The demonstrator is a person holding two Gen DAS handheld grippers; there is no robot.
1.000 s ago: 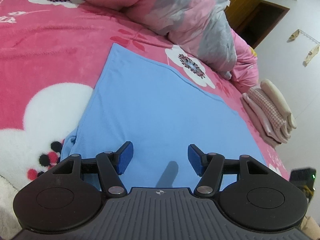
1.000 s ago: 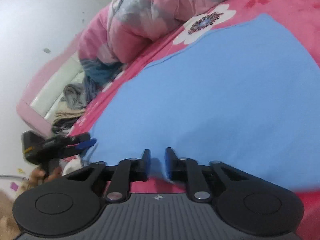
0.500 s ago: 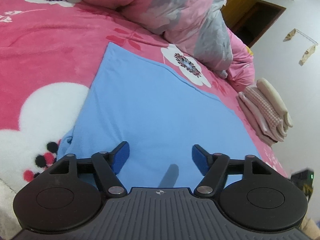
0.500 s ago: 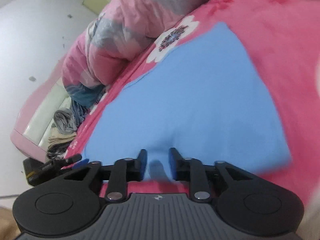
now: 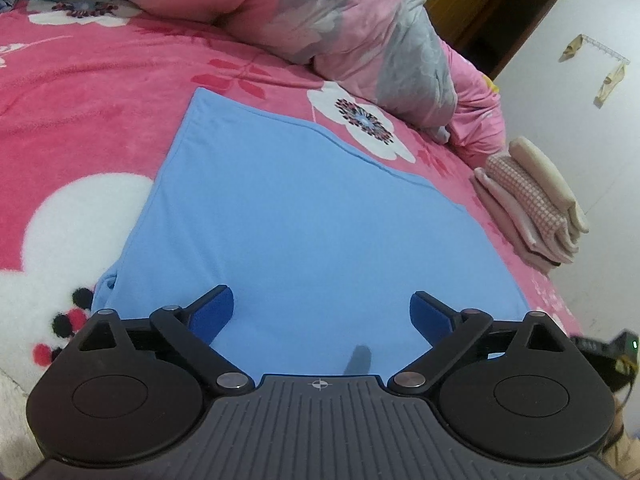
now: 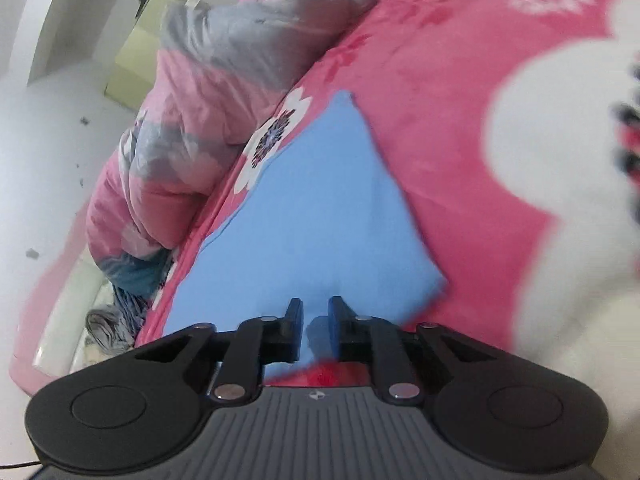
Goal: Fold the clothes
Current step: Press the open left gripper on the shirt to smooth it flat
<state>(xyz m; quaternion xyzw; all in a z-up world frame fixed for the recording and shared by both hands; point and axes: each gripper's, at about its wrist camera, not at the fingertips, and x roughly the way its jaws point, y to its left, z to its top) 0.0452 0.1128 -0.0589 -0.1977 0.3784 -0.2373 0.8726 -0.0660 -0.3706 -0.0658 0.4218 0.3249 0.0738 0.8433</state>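
A light blue garment (image 5: 304, 208) lies flat and folded on the pink flowered bed blanket (image 5: 80, 92). My left gripper (image 5: 320, 296) hovers over the garment's near part. Its jaws are wide apart and still opening, with nothing gripped between them. In the right wrist view the same garment (image 6: 320, 208) stretches away as a tapering blue shape. My right gripper (image 6: 315, 304) is at its near edge, with its jaws closing to a narrow gap. Blue cloth shows through that gap, and the pads do not visibly press on it.
A pink and grey quilt (image 5: 352, 20) is bunched along the far side of the bed. A stack of folded clothes (image 5: 532, 204) sits at the bed's right edge. Loose clothes (image 6: 112, 320) lie by the bed frame. A wooden cabinet (image 5: 492, 12) stands against the wall.
The left jaws have spread much wider over the garment. The right gripper has rolled and swung along the garment's near edge; its gap widened slightly, then narrowed again.
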